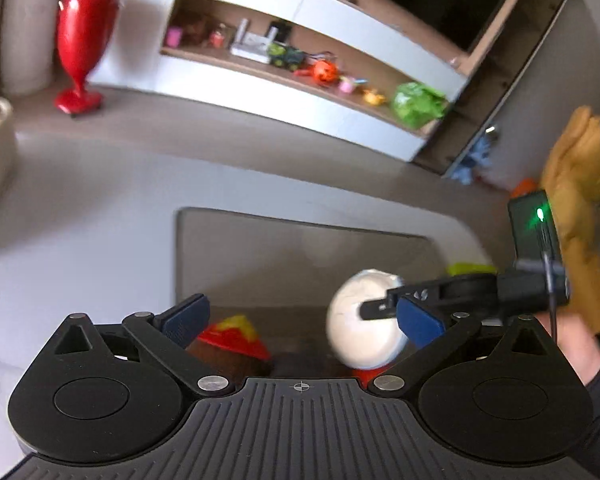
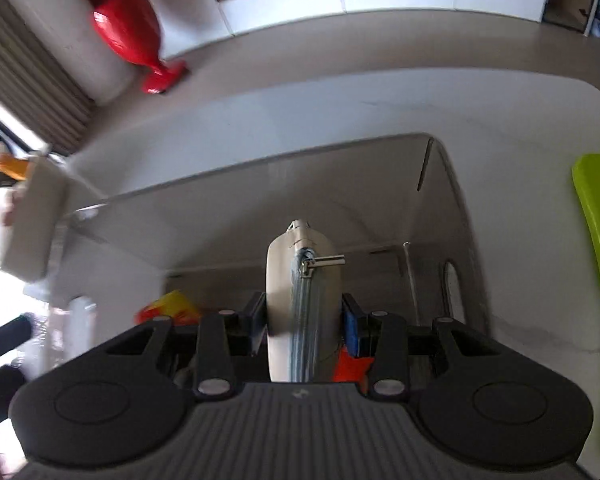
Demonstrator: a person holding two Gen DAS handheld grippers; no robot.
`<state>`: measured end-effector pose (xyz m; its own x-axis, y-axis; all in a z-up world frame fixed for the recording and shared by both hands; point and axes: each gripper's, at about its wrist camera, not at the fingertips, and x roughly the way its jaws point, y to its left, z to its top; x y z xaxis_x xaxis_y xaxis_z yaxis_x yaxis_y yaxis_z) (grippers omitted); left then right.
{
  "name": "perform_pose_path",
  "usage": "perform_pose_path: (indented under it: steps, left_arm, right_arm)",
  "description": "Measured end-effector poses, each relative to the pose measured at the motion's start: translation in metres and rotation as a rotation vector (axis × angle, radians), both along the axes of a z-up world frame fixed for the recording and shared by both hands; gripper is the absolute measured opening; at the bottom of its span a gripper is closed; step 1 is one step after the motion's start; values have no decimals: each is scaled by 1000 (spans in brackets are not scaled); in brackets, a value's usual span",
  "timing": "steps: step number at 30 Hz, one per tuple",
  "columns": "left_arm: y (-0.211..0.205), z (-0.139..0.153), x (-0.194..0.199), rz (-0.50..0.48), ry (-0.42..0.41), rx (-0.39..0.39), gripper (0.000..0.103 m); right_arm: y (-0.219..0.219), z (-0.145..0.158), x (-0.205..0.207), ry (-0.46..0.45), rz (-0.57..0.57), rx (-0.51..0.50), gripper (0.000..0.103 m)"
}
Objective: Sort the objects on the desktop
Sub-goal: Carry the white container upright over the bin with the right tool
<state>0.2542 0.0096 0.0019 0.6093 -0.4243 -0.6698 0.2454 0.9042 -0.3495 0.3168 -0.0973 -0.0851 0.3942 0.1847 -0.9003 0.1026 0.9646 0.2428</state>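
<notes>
My right gripper point(image 2: 304, 322) is shut on a white zippered pouch point(image 2: 302, 300), held upright over a clear plastic bin point(image 2: 260, 208) on the white table. The left wrist view shows the same pouch point(image 1: 364, 316) clamped by the right gripper point(image 1: 384, 306), coming in from the right. My left gripper point(image 1: 302, 320) is open and empty above the bin point(image 1: 300, 240). A red and yellow toy point(image 1: 234, 336) lies in the bin below it, also visible in the right wrist view point(image 2: 168, 308). An orange-red piece point(image 2: 350, 366) shows under the pouch.
A lime green tray point(image 2: 596, 260) lies on the table at the right. A white box point(image 2: 32, 224) stands at the table's left edge. A red vase point(image 1: 82, 44) stands on the floor beyond, by a white shelf unit point(image 1: 300, 60) with toys.
</notes>
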Motion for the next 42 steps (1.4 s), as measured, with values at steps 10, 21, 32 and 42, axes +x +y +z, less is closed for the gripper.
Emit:
perform_pose_path:
  steps: [10,21,32,42]
  left_arm:
    - [-21,2,-7,-53,-39,97,103]
    - [-39,-6,-9,-218,16,81,103]
    - [99,-22,25,-238,95,-369,103]
    - [98,-108,71,-235,370,-670,103]
  right_arm:
    - [-12,-37,9,78,-18,85,42]
    - [3,1,-8,29,70,-59,54]
    - [-41,80,-100,-450,126,-96,72]
    - [-123,15,-101,-271,-49,271,58]
